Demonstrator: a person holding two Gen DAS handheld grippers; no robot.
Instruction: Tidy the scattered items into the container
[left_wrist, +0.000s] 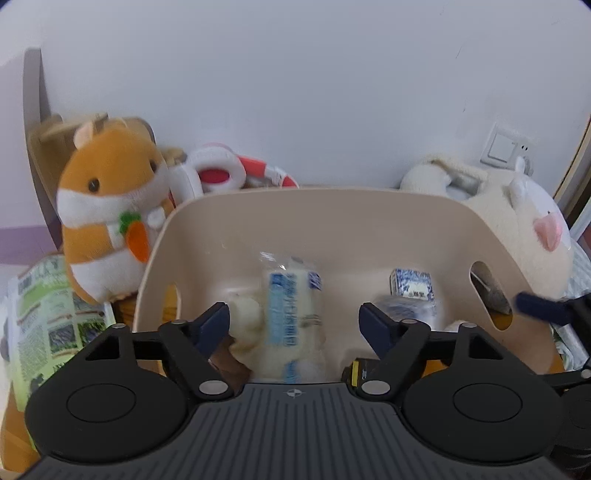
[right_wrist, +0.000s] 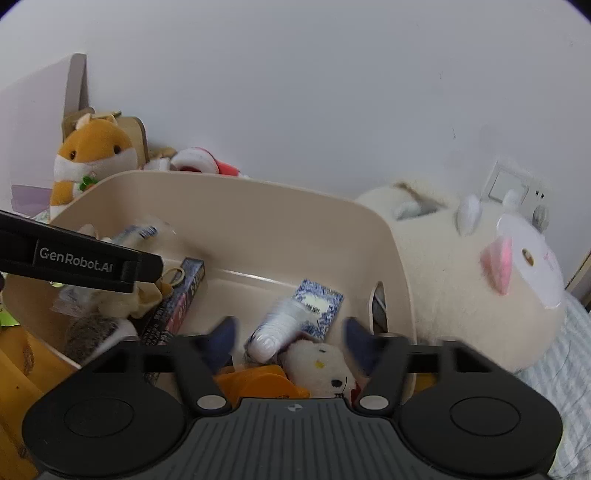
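Note:
A beige plastic bin holds several items. In the left wrist view a clear packet with blue print lies in it, with a blue-and-white patterned box to the right. My left gripper is open and empty, just above the bin. In the right wrist view the bin holds the patterned box, a white ribbed tube, a small white plush, an orange piece and a dark long box. My right gripper is open and empty over these.
An orange hamster plush stands left of the bin, with a red-and-white toy behind. A big cream plush lies to the right on striped bedding. A green printed bag is at left. A wall stands behind.

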